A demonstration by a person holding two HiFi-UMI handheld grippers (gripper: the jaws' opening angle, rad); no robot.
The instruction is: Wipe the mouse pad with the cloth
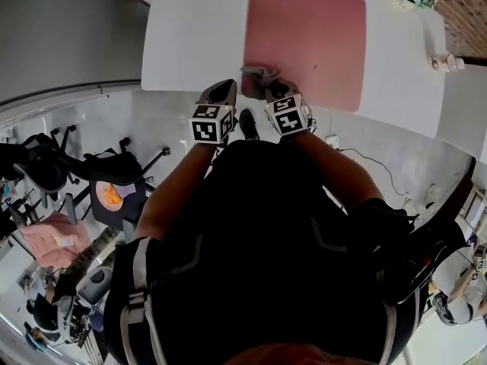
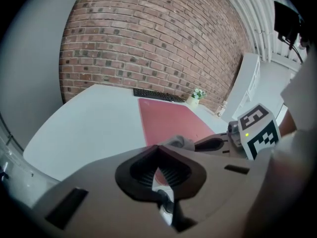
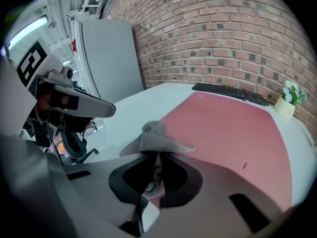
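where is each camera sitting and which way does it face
Head view: on the person's head, facing steeply down at the table and mouse pad; arms, torso, left tongs and right tongs show.
Left gripper view: on the left tongs, facing the brick wall across the table; its shut, empty jaws show.
Right gripper view: on the right tongs, facing the mouse pad; jaws shut on the cloth.
Both gripper views share the keyboard.

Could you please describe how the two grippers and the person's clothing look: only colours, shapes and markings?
The left gripper and the right gripper both have grey-brown bodies with dark, ribbed jaw linings. Each carries a white cube printed with black square markers. A small green light glows beside the right gripper's cube. The person wears a black top with thin grey lines.
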